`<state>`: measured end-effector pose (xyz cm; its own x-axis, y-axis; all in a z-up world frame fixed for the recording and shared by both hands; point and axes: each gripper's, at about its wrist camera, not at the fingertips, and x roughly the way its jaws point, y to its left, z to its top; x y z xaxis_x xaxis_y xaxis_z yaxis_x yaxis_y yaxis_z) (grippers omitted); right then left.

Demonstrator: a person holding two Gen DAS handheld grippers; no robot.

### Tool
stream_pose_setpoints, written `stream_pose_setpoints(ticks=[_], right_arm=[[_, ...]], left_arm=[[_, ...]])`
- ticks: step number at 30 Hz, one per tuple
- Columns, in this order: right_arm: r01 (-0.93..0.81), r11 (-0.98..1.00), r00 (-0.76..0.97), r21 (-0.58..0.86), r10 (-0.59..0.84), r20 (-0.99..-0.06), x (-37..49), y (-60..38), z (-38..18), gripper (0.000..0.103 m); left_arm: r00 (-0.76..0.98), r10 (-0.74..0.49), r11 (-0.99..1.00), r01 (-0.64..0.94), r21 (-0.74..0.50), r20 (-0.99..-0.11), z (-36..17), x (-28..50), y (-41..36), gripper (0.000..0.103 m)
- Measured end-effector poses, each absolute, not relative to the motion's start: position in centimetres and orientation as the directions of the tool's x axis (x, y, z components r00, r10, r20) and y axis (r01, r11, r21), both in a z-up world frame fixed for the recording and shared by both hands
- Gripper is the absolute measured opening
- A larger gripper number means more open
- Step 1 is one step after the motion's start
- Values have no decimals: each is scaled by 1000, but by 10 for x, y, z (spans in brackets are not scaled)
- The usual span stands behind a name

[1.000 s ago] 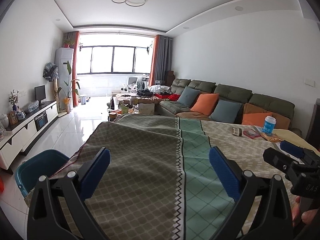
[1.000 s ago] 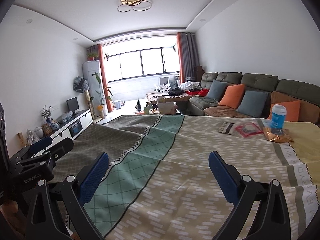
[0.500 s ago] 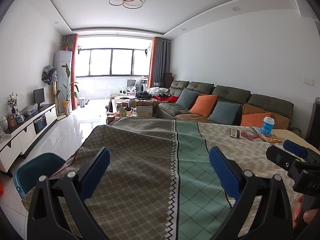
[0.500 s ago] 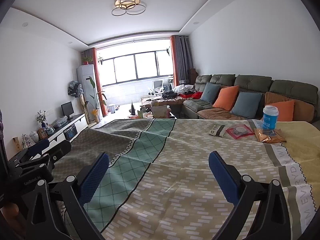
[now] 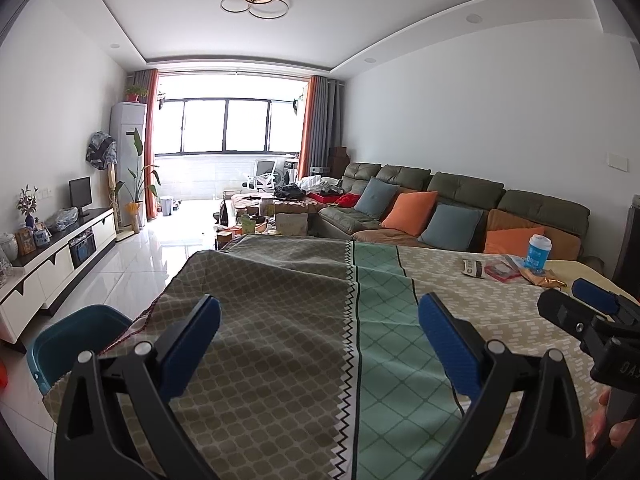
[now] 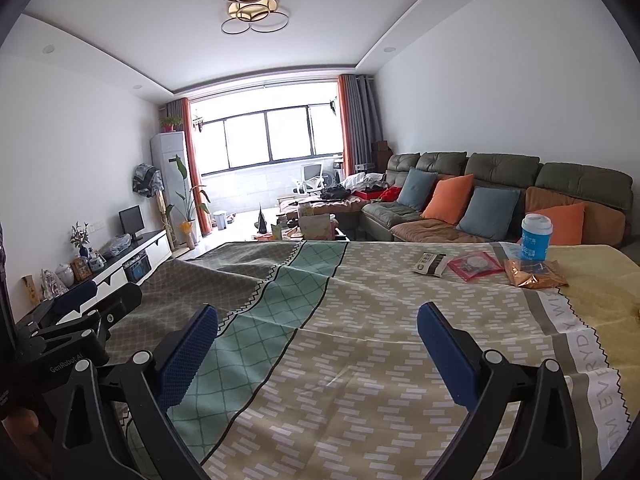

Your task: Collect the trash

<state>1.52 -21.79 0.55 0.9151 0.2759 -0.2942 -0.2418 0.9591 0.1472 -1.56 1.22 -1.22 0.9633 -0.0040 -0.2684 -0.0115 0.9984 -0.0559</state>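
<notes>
Right wrist view, right gripper (image 6: 318,344) fingers spread, blue cup (image 6: 536,237), wrappers (image 6: 475,265)

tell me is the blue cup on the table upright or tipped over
Upright: the blue cup stands on its base on the tablecloth, white lid on top, beside the gold wrapper.

Both grippers have tilted slightly upward over the last second: the tabletop (image 6: 360,360) sits lower in each view, and the blue cup (image 6: 536,237) with its wrappers (image 6: 534,274) has slid down and right.
</notes>
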Motion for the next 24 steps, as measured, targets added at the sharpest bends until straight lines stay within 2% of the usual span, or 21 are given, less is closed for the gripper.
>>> stream_pose_setpoints(ticks=[24], right_arm=[[-212, 968, 930, 137, 243, -276, 6, -218, 12, 99]], left_arm=[[966, 5, 998, -21, -62, -258, -12, -14, 10, 99]])
